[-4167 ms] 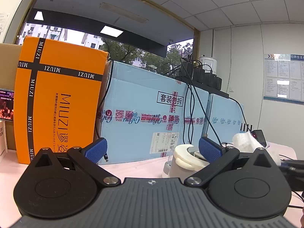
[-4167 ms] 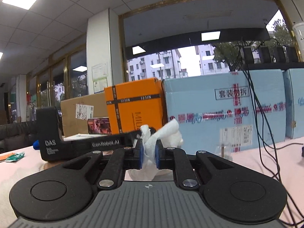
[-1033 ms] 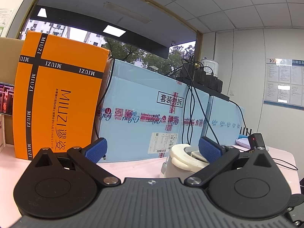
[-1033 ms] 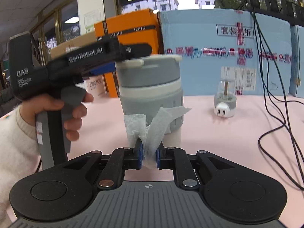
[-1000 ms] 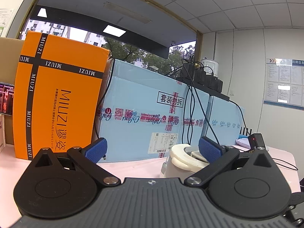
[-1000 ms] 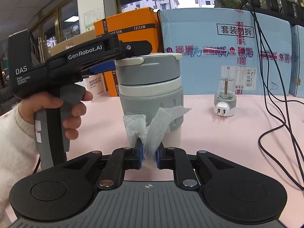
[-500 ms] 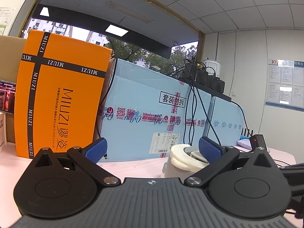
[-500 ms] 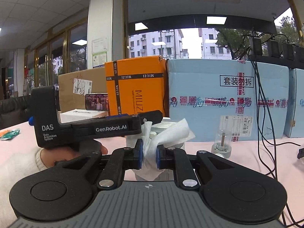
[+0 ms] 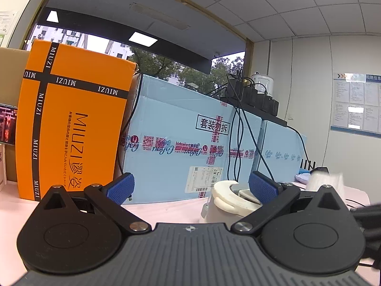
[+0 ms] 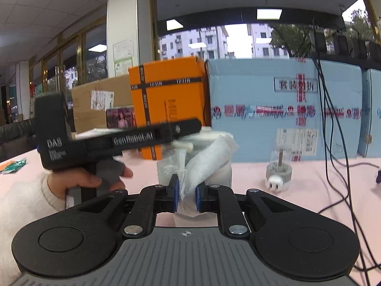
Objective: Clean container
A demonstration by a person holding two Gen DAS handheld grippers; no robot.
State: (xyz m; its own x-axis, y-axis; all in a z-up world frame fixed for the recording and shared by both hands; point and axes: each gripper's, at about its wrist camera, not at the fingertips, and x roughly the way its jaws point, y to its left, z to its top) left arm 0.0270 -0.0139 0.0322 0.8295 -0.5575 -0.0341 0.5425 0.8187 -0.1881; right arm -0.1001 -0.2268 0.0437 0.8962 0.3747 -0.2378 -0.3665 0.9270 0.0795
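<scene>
The container (image 9: 228, 202) is a white and grey lidded pot standing on the pink table. In the left wrist view its top sits low between my fingers, against the right blue pad. My left gripper (image 9: 190, 188) is open wide. My right gripper (image 10: 185, 191) is shut on a crumpled white paper towel (image 10: 209, 157). The towel is held up in front of the container (image 10: 221, 171), which it mostly hides. The towel also shows blurred at the right of the left wrist view (image 9: 326, 178). The left gripper's black body (image 10: 114, 140) crosses the right wrist view.
An orange MIUZI box (image 9: 71, 128) and big light-blue cartons (image 9: 190, 138) stand close behind the container. Black cables (image 10: 333, 143) hang down the cartons and trail over the table at the right. A small grey and white plug device (image 10: 278, 169) stands right of the container.
My right gripper with the towel has risen and moved toward the container's top after being low beside its wall a second ago. The towel now enters the left wrist view. The left gripper stays open.
</scene>
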